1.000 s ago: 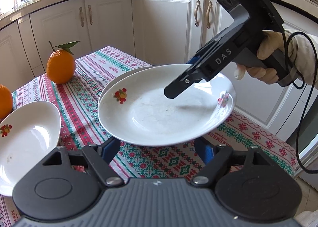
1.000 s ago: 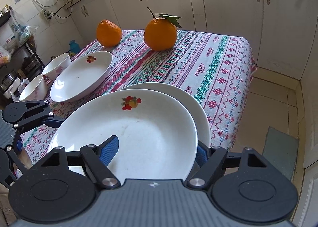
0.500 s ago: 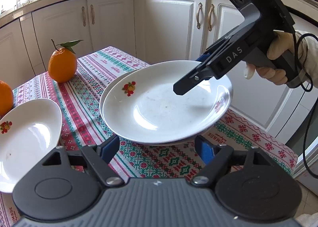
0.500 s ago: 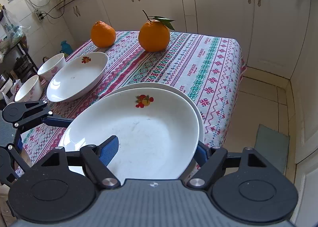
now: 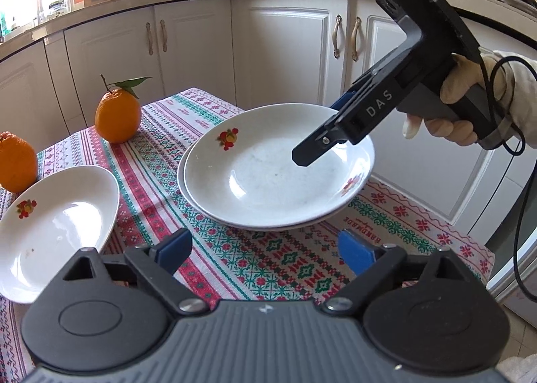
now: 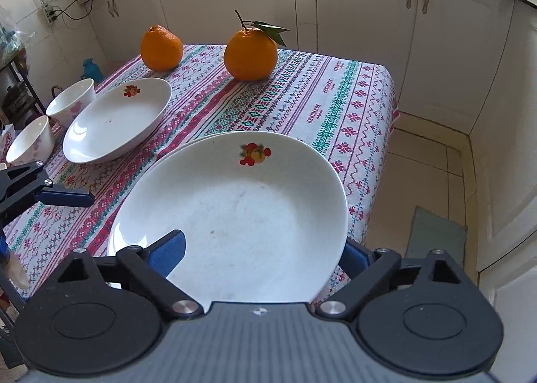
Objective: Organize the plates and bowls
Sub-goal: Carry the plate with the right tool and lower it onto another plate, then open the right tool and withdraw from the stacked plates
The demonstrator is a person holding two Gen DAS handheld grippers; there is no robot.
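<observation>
Two white plates with a fruit print lie stacked near the table's corner: the top plate (image 5: 268, 178) (image 6: 235, 215) rests in the lower plate (image 5: 183, 181), of which only the rim shows. My right gripper (image 6: 261, 248) (image 5: 319, 134) straddles the top plate's near rim. Its jaws are opening, with one blue pad above the plate and one outside the rim, neither pressing. My left gripper (image 5: 265, 245) sits just short of the stack, its jaws opening with only tablecloth between them. A third plate (image 5: 57, 228) (image 6: 114, 124) lies alone to the left.
Two oranges (image 6: 250, 54) (image 6: 161, 50) stand at the far side of the patterned tablecloth (image 6: 335, 107). Two white bowls (image 6: 72, 104) (image 6: 30, 141) sit at the table's left end. White cabinets (image 5: 285, 57) surround the table closely. A person's gloved hand (image 5: 463, 114) holds the right gripper.
The top plate has come down flat onto the lower plate and shifted away from my left gripper. Both grippers' jaws have spread wider, and the right one has let go of the rim.
</observation>
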